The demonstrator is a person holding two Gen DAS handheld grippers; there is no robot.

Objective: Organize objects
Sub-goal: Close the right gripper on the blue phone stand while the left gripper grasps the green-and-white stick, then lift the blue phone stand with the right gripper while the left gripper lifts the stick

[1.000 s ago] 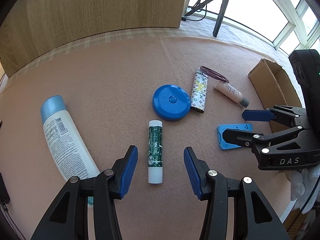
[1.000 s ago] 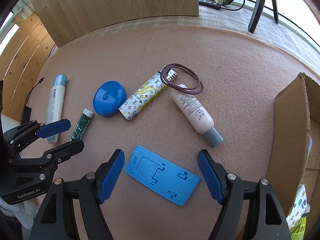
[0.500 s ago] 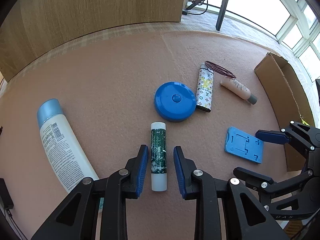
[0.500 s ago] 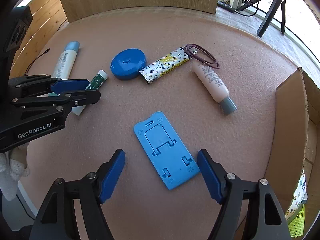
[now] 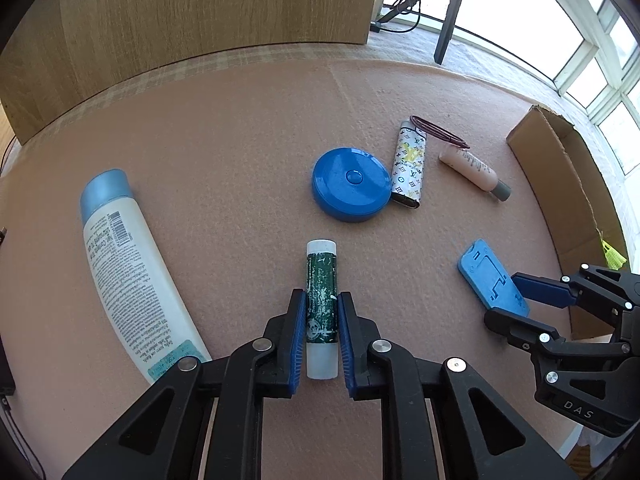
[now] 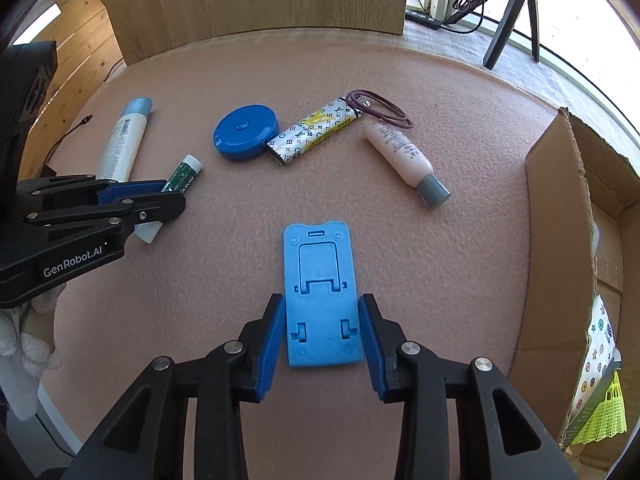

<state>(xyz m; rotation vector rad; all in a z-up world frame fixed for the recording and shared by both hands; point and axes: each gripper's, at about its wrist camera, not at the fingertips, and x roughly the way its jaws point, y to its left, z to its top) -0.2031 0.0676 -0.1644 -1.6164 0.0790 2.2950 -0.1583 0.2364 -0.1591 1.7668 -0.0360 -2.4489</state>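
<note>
Left wrist view: we count the left gripper (image 5: 322, 316) pointing steeply down at the pink felt tabletop (image 5: 224, 160).
Left claw: we find its blue pads clamped on the green lip-balm stick (image 5: 321, 300), which lies flat on the felt, its white cap end away from us.
Right wrist view: we list the right gripper (image 6: 322, 330) over the blue phone stand (image 6: 320, 292), also flat on the felt.
Right claw: its jaws have just been closing; the stand sits between the pads, which meet its long edges.
White bottle (image 5: 128, 276): blue cap, lying on its side to the left of the lip balm, apart from it.
Blue round case (image 5: 351, 184): beyond the lip balm, touching the patterned lighter (image 5: 408, 168).
Maroon hair tie (image 5: 438, 132): looped at the lighter's far end.
Pink tube (image 6: 404, 158): grey cap, lying just beside the hair tie.
Cardboard box (image 6: 560, 248): open, at the right edge of the felt; we see printed items inside.
Gloved hand (image 6: 24, 344): white knit, under the left gripper in the right wrist view.
Tripod (image 6: 512, 12): by the window, behind the table.
</note>
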